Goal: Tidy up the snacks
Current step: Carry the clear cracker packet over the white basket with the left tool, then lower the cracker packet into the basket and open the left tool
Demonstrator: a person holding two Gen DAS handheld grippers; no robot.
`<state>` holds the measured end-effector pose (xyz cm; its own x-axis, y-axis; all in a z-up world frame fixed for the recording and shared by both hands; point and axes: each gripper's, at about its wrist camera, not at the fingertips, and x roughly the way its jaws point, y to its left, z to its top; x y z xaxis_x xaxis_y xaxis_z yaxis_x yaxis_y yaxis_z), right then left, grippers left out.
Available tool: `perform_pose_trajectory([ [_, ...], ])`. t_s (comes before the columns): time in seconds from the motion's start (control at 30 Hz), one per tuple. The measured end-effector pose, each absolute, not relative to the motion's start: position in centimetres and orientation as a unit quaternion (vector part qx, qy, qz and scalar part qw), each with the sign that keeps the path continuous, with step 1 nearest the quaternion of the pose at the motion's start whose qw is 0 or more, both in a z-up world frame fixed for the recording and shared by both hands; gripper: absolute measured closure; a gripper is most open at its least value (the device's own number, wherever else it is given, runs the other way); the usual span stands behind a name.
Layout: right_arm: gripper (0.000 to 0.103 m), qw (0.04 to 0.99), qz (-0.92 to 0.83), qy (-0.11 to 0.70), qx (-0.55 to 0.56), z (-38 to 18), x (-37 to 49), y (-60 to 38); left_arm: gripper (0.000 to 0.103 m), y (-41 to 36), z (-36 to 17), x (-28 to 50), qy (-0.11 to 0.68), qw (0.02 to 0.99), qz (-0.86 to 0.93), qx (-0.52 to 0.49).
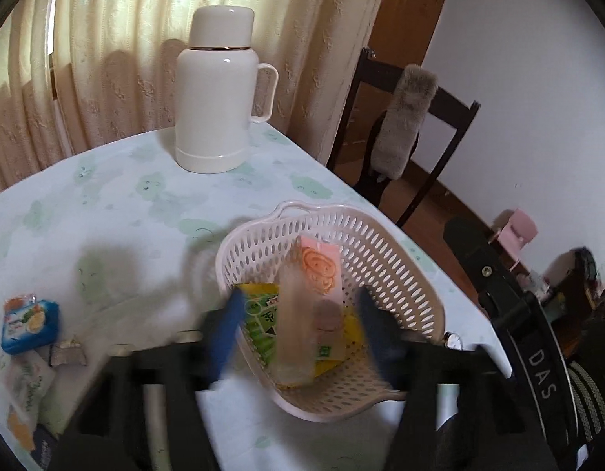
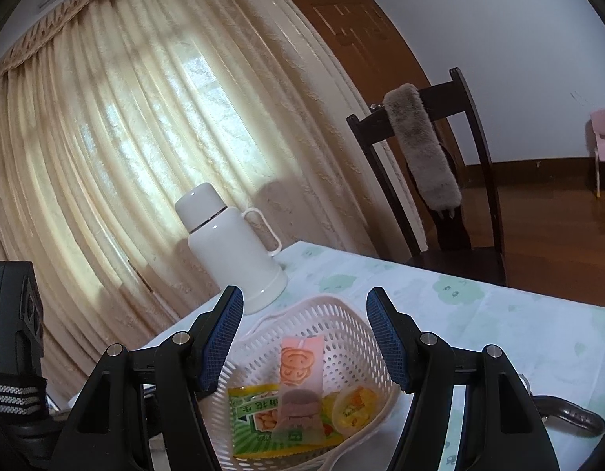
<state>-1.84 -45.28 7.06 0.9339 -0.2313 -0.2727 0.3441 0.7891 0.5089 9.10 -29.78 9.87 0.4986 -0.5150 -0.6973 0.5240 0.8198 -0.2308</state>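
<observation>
Several snacks: green-and-yellow peanut packet [image 2: 259,420], pink smiley-face wafer pack [image 2: 300,369] and yellow jelly cup [image 2: 355,406] lie inside the white perforated plastic basket [image 1: 404,274] on the pale green-patterned tablecloth [image 1: 106,204]
Left over: blue biscuit packet [image 1: 30,324] and other wrappers lie well apart, at the left table edge
Left gripper [image 1: 298,325]: blurred, jaws spread above the basket, nothing pinched
Right gripper [image 2: 302,339]: jaws spread, holding nothing
Risk: light basket near the table's front edge could tip or slide if a finger catches its rim; white thermos jug [image 1: 218,90] behind could be knocked
Hidden: motion blur smears the left view; edge wrappers cut off, labels unreadable
</observation>
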Motion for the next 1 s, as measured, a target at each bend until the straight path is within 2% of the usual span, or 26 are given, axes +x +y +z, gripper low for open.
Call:
perform_pose_trajectory([
  [0.17, 0.036, 0.938, -0.157, 0.096, 0.292, 7.0, -2.0, -45.5, 0.033, -28.3, 10.0, 9.5, 0.400, 0.874, -0.277, -0.011],
  [0.27, 0.036, 0.940, -0.157, 0.096, 0.288, 7.0, -2.0, -45.4, 0.026, -27.3, 10.1, 9.6, 0.393, 0.883, -0.255, -0.017],
  [0.57, 0.036, 0.944, -0.155, 0.105, 0.270, 6.9, -1.5, -44.8, 0.025, -24.4, 10.2, 9.0, 0.352, 0.909, -0.221, -0.019],
  [1.0, 0.036, 0.958, -0.141, 0.113, 0.224, 7.1, -0.8, -42.7, 0.025, -16.0, 9.6, 9.6, 0.365, 0.925, -0.102, -0.033],
])
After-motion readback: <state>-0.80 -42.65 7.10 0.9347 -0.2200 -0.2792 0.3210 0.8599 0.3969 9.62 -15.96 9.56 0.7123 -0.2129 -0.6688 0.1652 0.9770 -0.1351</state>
